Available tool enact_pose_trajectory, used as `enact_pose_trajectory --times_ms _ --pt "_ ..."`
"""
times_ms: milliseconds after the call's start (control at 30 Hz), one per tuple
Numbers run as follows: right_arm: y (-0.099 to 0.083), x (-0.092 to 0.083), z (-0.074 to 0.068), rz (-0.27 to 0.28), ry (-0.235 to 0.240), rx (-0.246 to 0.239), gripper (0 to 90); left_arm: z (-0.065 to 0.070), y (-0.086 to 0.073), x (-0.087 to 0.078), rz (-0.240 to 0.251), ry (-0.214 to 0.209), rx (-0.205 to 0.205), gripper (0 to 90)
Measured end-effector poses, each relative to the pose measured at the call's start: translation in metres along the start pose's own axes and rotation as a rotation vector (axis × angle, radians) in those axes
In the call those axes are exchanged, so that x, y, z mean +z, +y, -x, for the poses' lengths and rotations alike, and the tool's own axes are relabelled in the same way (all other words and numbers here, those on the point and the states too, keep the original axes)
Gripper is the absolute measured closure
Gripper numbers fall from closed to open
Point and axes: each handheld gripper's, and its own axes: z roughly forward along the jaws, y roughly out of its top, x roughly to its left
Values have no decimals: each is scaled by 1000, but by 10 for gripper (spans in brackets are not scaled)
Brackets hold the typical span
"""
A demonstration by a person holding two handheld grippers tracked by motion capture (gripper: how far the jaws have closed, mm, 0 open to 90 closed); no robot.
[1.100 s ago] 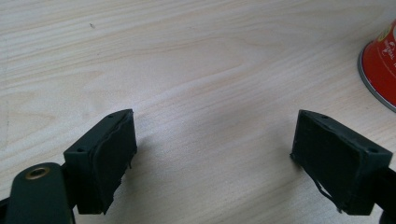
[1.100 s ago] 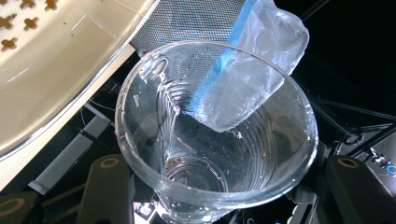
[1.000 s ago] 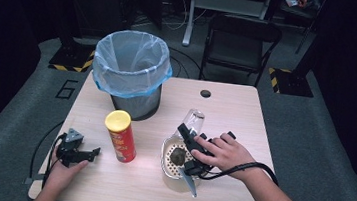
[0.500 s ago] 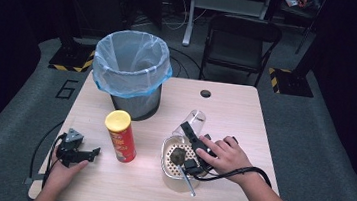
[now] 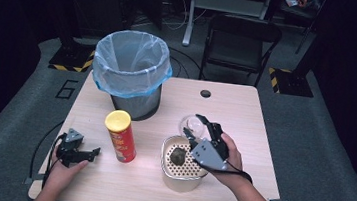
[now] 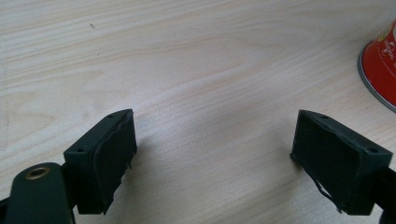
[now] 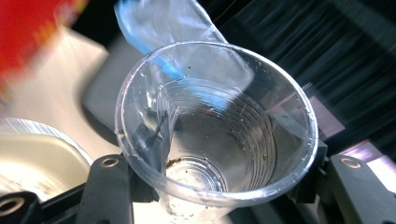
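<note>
My right gripper (image 5: 197, 128) is shut on a clear plastic cup (image 5: 192, 124) and holds it tilted in the air above the far rim of a white container (image 5: 178, 180). The container has a perforated insert with a dark lump (image 5: 177, 155) in it. In the right gripper view the cup (image 7: 219, 130) sits between the two black jaws, its mouth toward the camera, with a few specks inside. My left gripper (image 5: 91, 151) rests on the table at the front left, jaws wide apart (image 6: 212, 154) over bare wood. A red chips can (image 5: 120, 135) stands just to its right.
A bin with a blue liner (image 5: 130, 75) stands at the back left of the wooden table (image 5: 235, 116). A small dark cable hole (image 5: 205, 93) lies near the far edge. A black folding chair (image 5: 240, 41) stands behind the table.
My right hand has risen with the cup, up from low over the container. The left gripper has kept still.
</note>
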Motion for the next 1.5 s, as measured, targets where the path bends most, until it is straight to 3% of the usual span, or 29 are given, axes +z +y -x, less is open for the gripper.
enact_pose_trajectory --times_ms 33,67,100,133,167,233,267,300,333,400,467,533,600,767,1100,1333,1500 --pt "1 0 5 -6 44 97 409 0 0 0 0 0 0 133" --pt "0 1 15 2 132 274 407 0 0 0 0 0 0 133" --pt "0 1 15 2 132 274 407 0 0 0 0 0 1 133" --pt "-1 2 18 6 154 330 407 0 0 0 0 0 0 133" --pt "-3 2 25 13 213 504 408 0 0 0 0 0 -1 133" --pt "-7 5 31 40 247 583 409 0 0 0 0 1 -1 132" --pt "-7 5 31 40 247 583 409 0 0 0 0 1 -1 132" --pt "-8 5 34 35 303 710 409 0 0 0 4 1 -4 133" --pt "-8 5 34 35 303 710 409 0 0 0 -2 0 -10 133" --pt "-7 5 39 40 345 778 410 -1 0 0 6 11 -18 133" --pt "-3 5 43 34 349 800 410 -1 0 0 3 12 -16 133" --pt "3 4 48 27 341 785 410 -1 -1 0 4 14 -20 132" --pt "15 5 56 11 321 734 411 0 -1 0 3 20 -33 132" --pt "24 11 63 -12 305 679 409 0 -1 -1 2 22 -31 130" --pt "49 31 81 -45 296 654 402 0 -1 -1 -5 15 -23 126" --pt "65 43 97 -27 289 669 402 0 -1 -1 -2 10 -22 126" --pt "79 56 110 -23 264 639 402 0 -1 -1 1 12 -23 126"
